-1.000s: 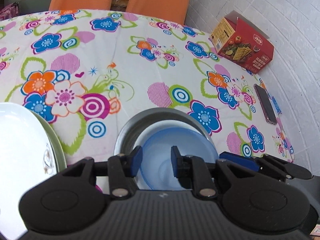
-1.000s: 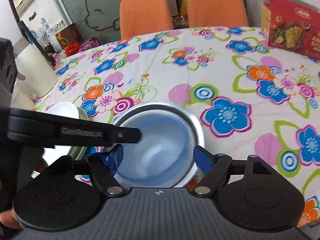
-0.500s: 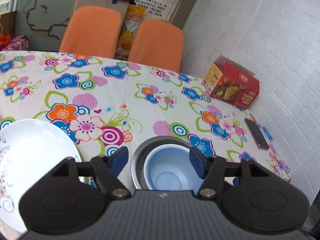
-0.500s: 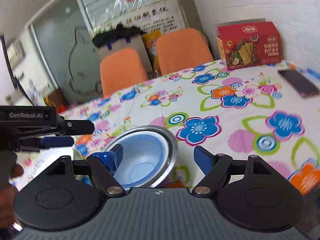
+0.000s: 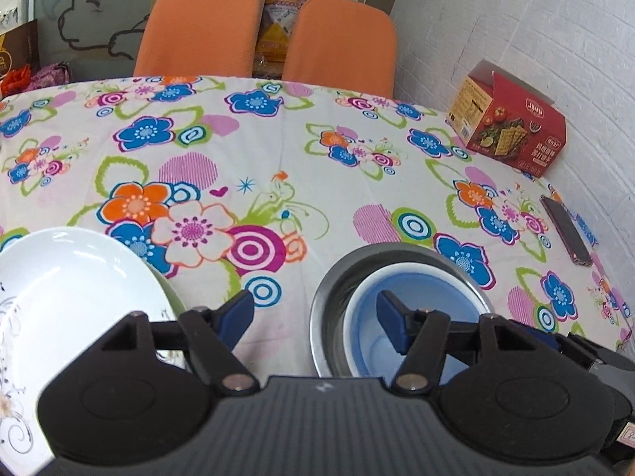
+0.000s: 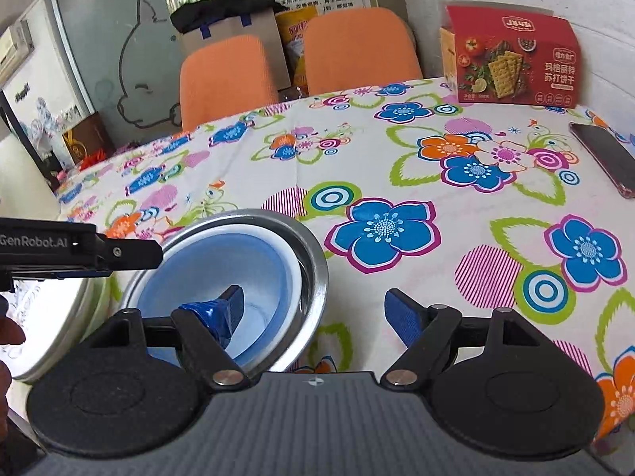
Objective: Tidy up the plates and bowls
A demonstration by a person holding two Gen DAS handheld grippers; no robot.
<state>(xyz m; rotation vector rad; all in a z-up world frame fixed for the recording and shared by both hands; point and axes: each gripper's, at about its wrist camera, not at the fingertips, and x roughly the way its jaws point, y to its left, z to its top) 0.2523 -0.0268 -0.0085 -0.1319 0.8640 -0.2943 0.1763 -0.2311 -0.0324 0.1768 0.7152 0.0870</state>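
Note:
A blue bowl (image 5: 412, 297) sits nested inside a steel bowl (image 5: 341, 273) on the flowered tablecloth. Both show in the right wrist view too: blue bowl (image 6: 222, 265), steel bowl (image 6: 313, 254). A white plate (image 5: 67, 289) lies on a green-rimmed plate at the left; the white plate (image 6: 47, 329) also shows beside the steel bowl. My left gripper (image 5: 313, 317) is open above the gap between the plates and the bowls, holding nothing. My right gripper (image 6: 313, 311) is open over the steel bowl's near right rim, empty.
A red cracker box (image 5: 512, 131) stands at the back right by the white wall; a dark phone (image 5: 565, 230) lies near the right edge. Two orange chairs (image 5: 270, 35) stand behind the table. A person's hand (image 6: 6, 341) shows at the left edge.
My left gripper opened wide, lifted back from the blue bowl and shifted left. The right gripper pulled back and swung right, staying open. The bowls stay nested.

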